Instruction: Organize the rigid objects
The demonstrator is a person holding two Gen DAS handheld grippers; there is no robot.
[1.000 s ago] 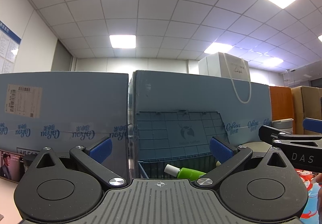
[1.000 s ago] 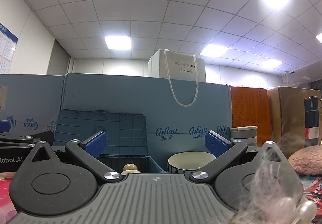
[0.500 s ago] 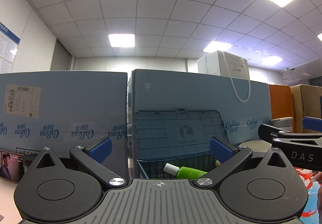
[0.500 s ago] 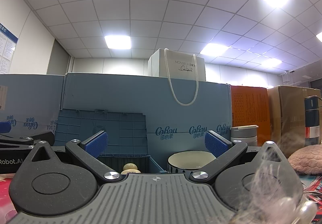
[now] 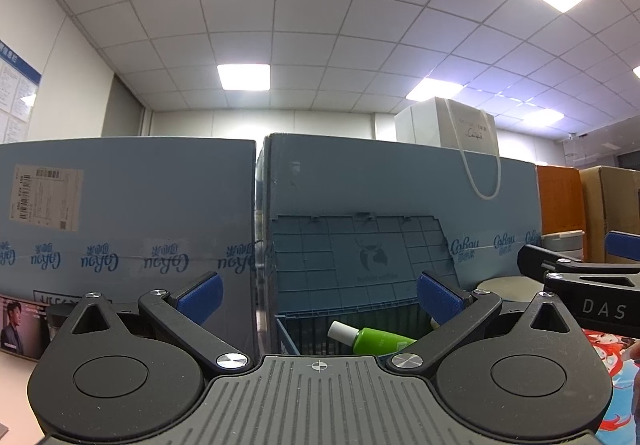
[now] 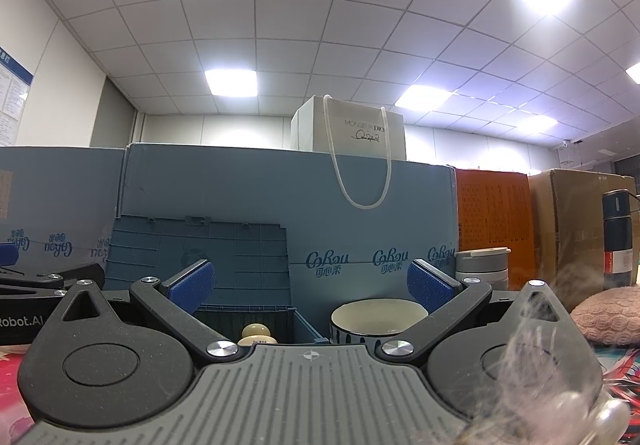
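Between our two tools sits the blue crate (image 5: 308,329), its lid (image 5: 360,257) propped upright against the big blue cartons (image 5: 132,213) behind it. Our left gripper (image 5: 318,295) is spread wide and carries nothing; past its blue pads we see a green bottle (image 5: 370,339) with a white cap lying on its side inside the crate. Our right gripper (image 6: 310,281) is likewise spread and empty — it looks at the crate's right corner, where a cream-coloured rounded cap (image 6: 256,333) pokes up, though we cannot tell what it belongs to. Just beside the crate, on the desk, stands a bowl (image 6: 378,321) with a pale inside. Farther right are a grey lidded cup (image 6: 484,265), a dark flask (image 6: 618,237) and a pink cushion (image 6: 604,315) — all outside the crate.
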